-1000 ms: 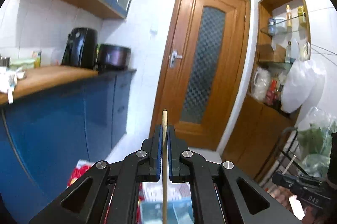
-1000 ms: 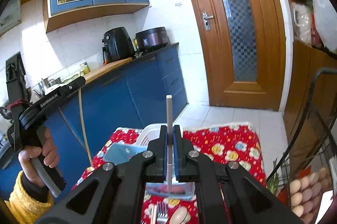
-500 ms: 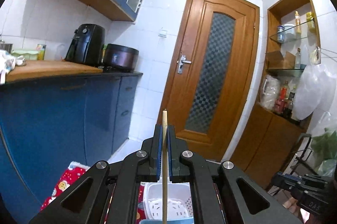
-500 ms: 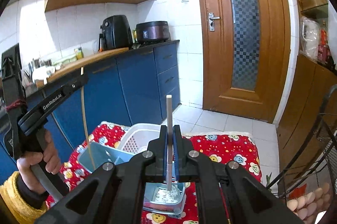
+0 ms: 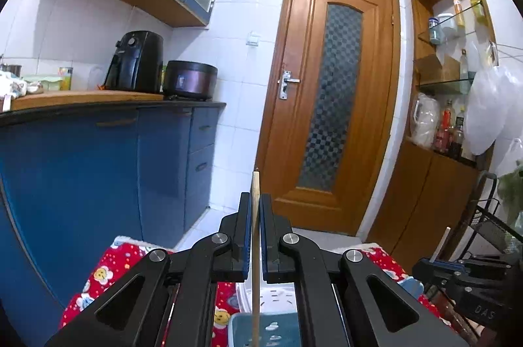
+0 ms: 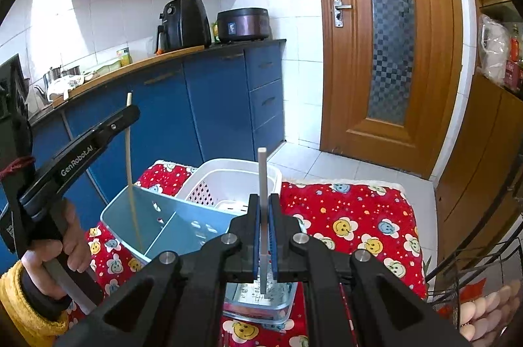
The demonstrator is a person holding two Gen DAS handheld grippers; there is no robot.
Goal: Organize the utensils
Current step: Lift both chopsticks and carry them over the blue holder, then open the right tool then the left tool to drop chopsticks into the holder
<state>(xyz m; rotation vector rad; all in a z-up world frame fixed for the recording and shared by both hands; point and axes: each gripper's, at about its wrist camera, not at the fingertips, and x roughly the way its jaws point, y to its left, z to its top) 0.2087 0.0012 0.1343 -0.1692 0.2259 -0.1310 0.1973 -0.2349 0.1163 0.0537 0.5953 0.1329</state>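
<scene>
Setting: kitchen with blue base cabinets, a wooden door (image 6: 389, 40) and a low surface under a red patterned cloth (image 6: 346, 216).
Landmark: blue divided holder (image 6: 170, 226), standing on the cloth; a white basket (image 6: 228, 180) sits just behind it, touching or nearly so.
Left gripper (image 5: 256, 236): jaws narrowed onto a wooden chopstick (image 5: 255, 249), pinched near its upper end.
Wooden chopstick, position: directly above the holder; in the right wrist view its lower tip is inside the holder's left compartment, contact with the floor not determinable.
Wooden chopstick, axis: long axis close to vertical, slightly tilted, blunt end up.
Right gripper (image 6: 263, 236): jaws closed on a white chopstick (image 6: 262, 200), gripped around mid-length.
White chopstick, position: to the right of the holder, over a clear container (image 6: 261, 298) at the holder's near right corner.
White chopstick, axis: upright, square end up, lower end towards the container.
Handling, judged: both sticks are light, stiff and thin; the smooth white one is likely to slip or pivot in a light pinch.
Grip advice, judged: hold at or above mid-length, pads flat on opposite faces, so that the stick hangs plumb.
Risk, judged: a tilted stick may catch the holder's rim or divider on release.
Stage, judged: the wooden chopstick is near release; the white one is not yet over the holder.
</scene>
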